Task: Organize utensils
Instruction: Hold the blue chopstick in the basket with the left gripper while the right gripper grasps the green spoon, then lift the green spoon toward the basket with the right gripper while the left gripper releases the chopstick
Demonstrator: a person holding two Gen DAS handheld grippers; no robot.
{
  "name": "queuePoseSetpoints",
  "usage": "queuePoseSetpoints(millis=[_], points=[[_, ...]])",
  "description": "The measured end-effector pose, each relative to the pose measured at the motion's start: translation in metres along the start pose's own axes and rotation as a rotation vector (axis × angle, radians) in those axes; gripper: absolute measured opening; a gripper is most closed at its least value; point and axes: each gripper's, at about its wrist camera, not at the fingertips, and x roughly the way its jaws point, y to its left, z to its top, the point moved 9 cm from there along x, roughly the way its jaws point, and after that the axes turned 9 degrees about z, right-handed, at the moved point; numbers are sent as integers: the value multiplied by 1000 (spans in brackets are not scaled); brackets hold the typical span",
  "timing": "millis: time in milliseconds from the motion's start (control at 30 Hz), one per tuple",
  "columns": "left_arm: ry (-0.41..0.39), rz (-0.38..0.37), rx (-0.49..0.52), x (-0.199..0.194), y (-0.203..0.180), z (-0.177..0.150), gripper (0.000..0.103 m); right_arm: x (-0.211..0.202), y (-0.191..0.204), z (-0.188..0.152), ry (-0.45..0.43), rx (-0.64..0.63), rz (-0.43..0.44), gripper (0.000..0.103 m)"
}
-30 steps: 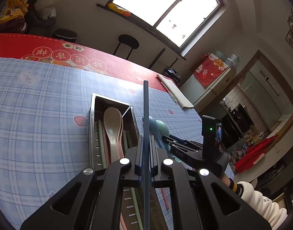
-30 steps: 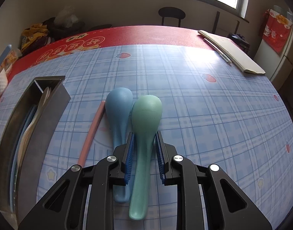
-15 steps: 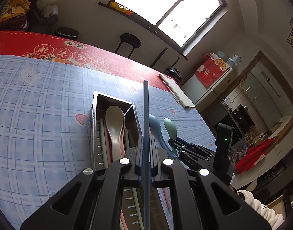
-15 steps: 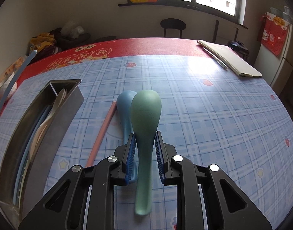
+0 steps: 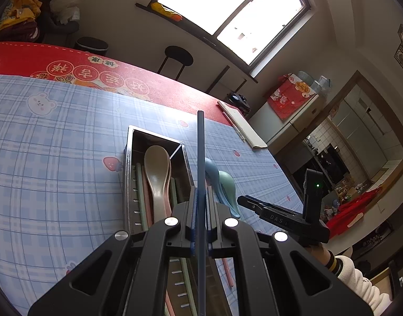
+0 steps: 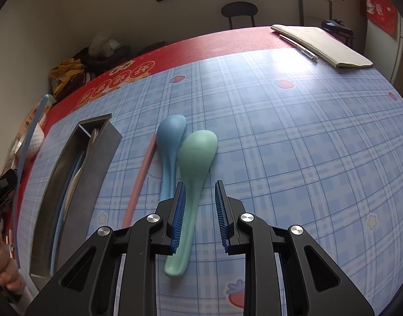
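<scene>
1. The right gripper [image 6: 198, 212] has its jaws opening; the pale green plastic spoon [image 6: 193, 181] lies between the blue pads, its handle against the left pad and clear of the right one.
2. The green spoon is matte, with an oval bowl and a grooved handle, lying on the blue checked tablecloth [image 6: 293, 144].
3. The left gripper [image 5: 200, 218] is clamped tight on a thin dark blue chopstick [image 5: 200, 158] that sticks forward above the tray.
4. Touching the green spoon's left side lies a light blue plastic spoon [image 6: 170, 147]; just beyond it lies a pink chopstick [image 6: 141, 179].
5. Further left stands the long rectangular metal tray [image 6: 101, 163], holding a beige spoon [image 5: 156, 173] and pastel sticks.
6. Well apart, at the table's far edge, rests a cream notebook [image 6: 322, 44] with a pen beside it.
</scene>
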Motion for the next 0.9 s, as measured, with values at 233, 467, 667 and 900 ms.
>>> queuePoseSetpoints(millis=[233,467,667,900], points=[[1,1,-3,1,0,-1,6,12,9,1,14,-38,16,24],[3,3,-4,1,0,-1,6,19,13,8,34,-31,36,22],[1,1,-10,0,3,0,6,25,12,12,27,41,90,24],[2,2,-11,-1,3,0,6,29,19,13,39,0,66,23]])
